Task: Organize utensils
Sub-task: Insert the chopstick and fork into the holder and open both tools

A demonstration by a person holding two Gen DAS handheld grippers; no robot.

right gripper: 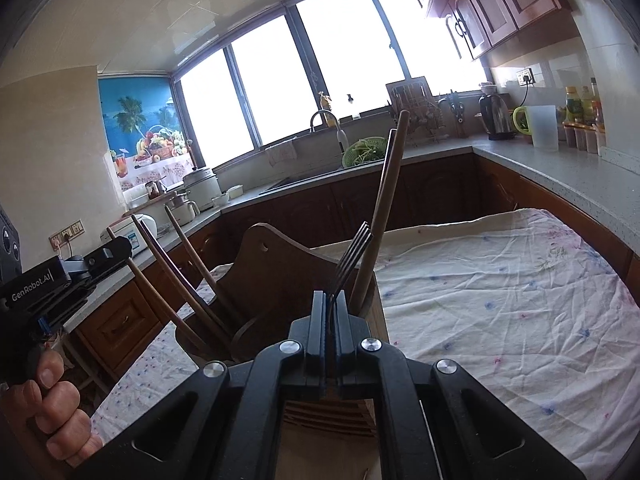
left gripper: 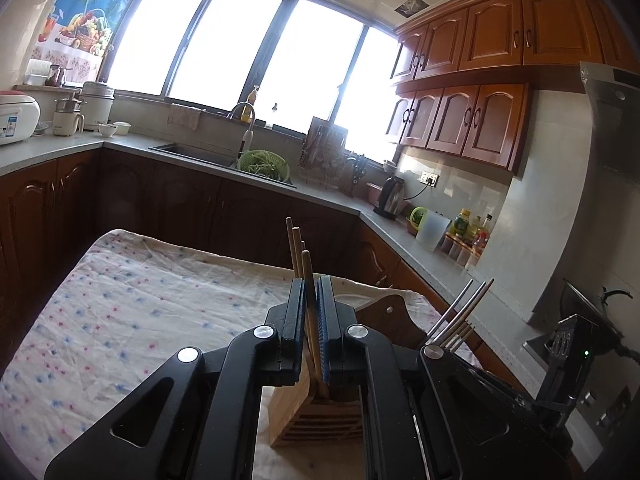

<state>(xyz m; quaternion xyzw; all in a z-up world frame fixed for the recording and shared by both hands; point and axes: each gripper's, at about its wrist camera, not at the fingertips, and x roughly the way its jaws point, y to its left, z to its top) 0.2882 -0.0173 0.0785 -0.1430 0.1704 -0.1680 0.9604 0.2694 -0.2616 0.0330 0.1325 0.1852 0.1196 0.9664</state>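
A slatted wooden utensil holder point(left gripper: 304, 412) with a tall back board point(right gripper: 260, 264) stands on the cloth-covered table point(left gripper: 140, 300). My left gripper point(left gripper: 311, 284) is shut on a wooden chopstick point(left gripper: 308, 272) whose lower end reaches into the holder; two more chopsticks point(left gripper: 294, 248) lean behind it. My right gripper point(right gripper: 330, 296) is shut on a metal fork point(right gripper: 352, 252), tines up, over the holder's other compartment. Two long wooden handles point(right gripper: 384, 208) stand in that compartment. In the right wrist view the left gripper point(right gripper: 114, 254) shows at the left edge, held by a hand point(right gripper: 52, 400).
Grey kitchen counters wrap around the table's far sides, with a sink point(left gripper: 192, 152), a green colander point(left gripper: 262, 164), a kettle point(left gripper: 390, 196) and bottles point(left gripper: 468, 228). The flowered cloth point(right gripper: 500, 300) lies wrinkled to the right of the holder.
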